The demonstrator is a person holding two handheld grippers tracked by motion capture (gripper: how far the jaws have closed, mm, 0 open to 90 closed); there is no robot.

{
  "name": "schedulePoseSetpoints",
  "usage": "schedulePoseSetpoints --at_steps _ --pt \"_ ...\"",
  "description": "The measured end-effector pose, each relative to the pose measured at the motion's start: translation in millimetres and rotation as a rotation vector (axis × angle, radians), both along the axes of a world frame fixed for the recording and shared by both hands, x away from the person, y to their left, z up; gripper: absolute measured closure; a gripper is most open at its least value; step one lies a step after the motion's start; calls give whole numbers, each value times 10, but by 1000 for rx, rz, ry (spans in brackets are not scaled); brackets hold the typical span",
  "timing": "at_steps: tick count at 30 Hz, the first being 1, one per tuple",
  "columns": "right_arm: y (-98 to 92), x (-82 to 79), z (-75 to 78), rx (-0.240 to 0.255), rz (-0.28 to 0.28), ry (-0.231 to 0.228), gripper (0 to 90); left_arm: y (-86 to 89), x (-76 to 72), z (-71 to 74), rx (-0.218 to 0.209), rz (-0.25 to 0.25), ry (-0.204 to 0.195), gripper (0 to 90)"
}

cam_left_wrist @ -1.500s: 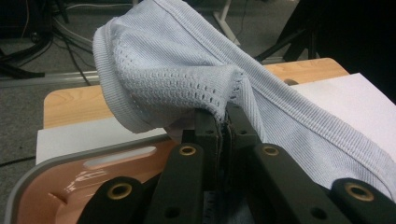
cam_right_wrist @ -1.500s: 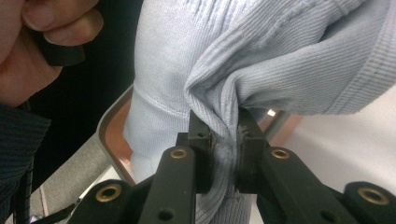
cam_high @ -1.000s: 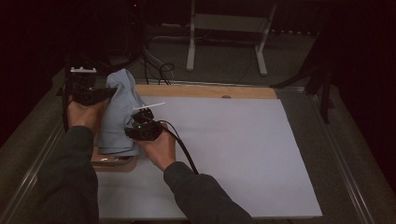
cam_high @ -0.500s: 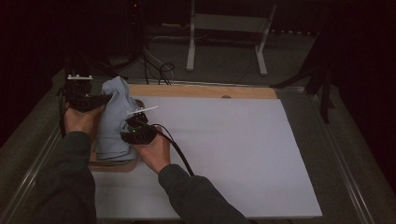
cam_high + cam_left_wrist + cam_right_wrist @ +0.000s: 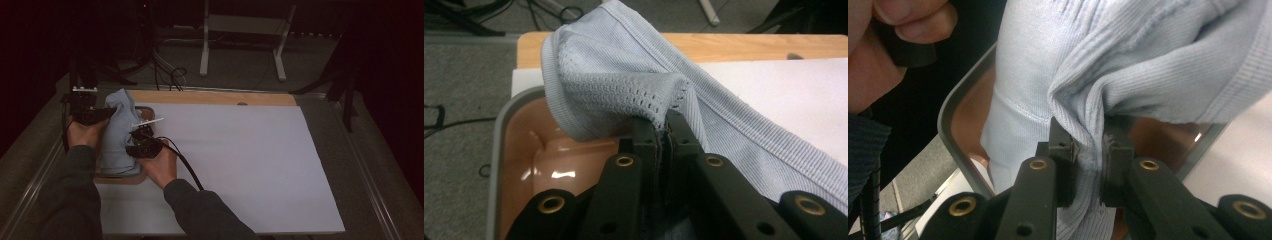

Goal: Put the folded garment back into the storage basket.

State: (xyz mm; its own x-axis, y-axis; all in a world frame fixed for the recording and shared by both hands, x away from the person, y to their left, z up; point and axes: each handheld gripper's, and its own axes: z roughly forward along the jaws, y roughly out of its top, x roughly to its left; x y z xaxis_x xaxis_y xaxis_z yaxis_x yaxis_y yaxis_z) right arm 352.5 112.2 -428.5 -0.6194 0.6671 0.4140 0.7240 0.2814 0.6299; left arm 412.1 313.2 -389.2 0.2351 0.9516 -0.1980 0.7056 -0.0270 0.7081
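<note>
pale blue garment (image 5: 116, 135) pinched by left claw (image 5: 663, 131) and right claw (image 5: 1091, 142) over the tray (image 5: 500, 150).

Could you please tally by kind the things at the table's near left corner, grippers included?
Grippers: 2, the left gripper and the right gripper, each shut on the cloth.
Light blue cloth: 1.
Tray with a brown inside: 1.
White sheet: 1.
Total: 5.
</note>
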Motion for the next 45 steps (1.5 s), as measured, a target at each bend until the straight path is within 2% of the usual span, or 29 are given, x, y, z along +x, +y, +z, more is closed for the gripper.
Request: schedulePoseSetpoints --at_steps 2,10,13,16,18,20,21,22,25,28,32,34,36,38,41,42,43,45 --pt "13 2 -19 -5 -1 9 800 20 -1 -34 12 7 16 866" --pt "50 0 -112 -14 4 20 800 42 -9 -142 13 36 34 855" --pt "53 6 -135 -13 7 26 800 48 -18 -162 10 24 33 830" --pt "47 25 -162 -11 9 34 801 57 -29 -185 -12 53 30 674" --pt "47 35 -181 -13 6 43 801 62 -47 -189 4 100 16 564" --pt "51 40 -198 -14 12 44 801 68 -63 -189 5 142 6 383" --pt "51 40 -198 -14 12 44 801 68 -63 -189 5 142 6 310" --pt "50 41 -205 -13 14 45 800 66 -72 -192 4 148 6 310" --pt "45 47 -215 -10 18 45 800 41 -109 -200 13 165 -4 168" --pt "38 52 -216 -8 23 46 800 17 -169 -203 -1 155 -23 154" --pt "30 55 -227 -2 20 51 798 -51 -279 -192 -10 96 -41 171" --pt "18 55 -239 3 20 52 797 -91 -356 -170 -5 43 -55 233" --pt "0 62 -258 7 21 56 796 -126 -422 -156 -13 15 -72 272" --pt "-16 70 -268 18 21 64 796 -151 -466 -153 -16 -7 -71 342" --pt "-11 66 -262 17 18 65 795 -167 -520 -167 -42 -64 -63 492" --pt "-8 64 -261 18 17 69 794 -169 -525 -179 -48 -85 -56 585" --pt "-11 69 -264 17 19 66 794 -173 -521 -186 -49 -90 -50 674" --pt "-11 69 -264 16 20 66 794 -200 -490 -230 -24 -106 -20 774"
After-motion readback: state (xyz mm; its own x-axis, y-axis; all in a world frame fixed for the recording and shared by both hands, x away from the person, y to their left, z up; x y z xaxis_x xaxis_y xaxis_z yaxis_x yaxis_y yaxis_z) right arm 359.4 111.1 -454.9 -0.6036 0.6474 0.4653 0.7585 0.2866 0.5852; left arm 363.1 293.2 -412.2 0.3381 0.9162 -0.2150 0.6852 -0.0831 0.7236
